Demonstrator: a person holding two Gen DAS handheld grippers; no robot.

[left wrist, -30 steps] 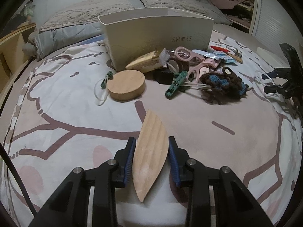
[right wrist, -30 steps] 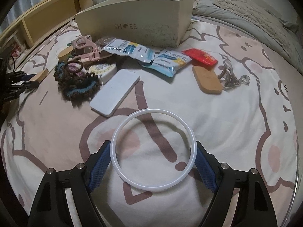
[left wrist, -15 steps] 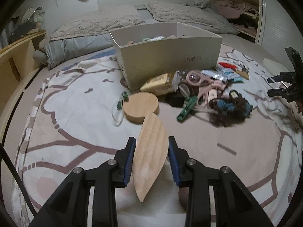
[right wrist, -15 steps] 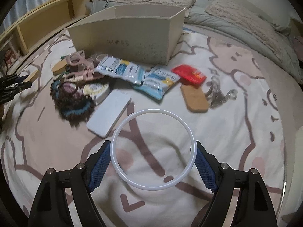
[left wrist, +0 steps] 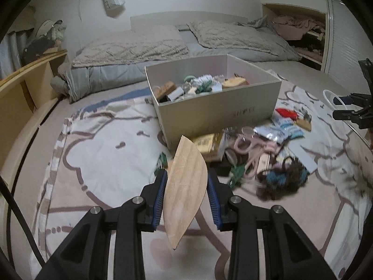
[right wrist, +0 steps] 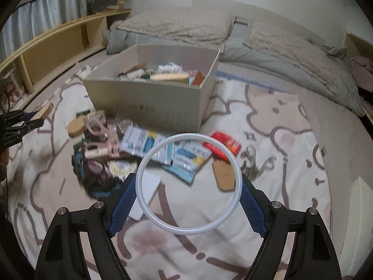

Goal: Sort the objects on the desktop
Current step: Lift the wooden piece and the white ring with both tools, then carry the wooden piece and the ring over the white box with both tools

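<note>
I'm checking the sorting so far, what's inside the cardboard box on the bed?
The box holds a loose jumble: a wooden piece, a green and white bundle and small packets. Anything beneath that top layer, and the box's floor, is covered.

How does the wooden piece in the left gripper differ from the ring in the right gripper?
The wooden leaf-shaped piece is solid, flat and pointed at both ends; the white ring is a thin open hoop you can see through. The wood is tan, the ring white. The ring holds its jaws wider. Both are clamped between blue pads, off the bedspread.
</note>
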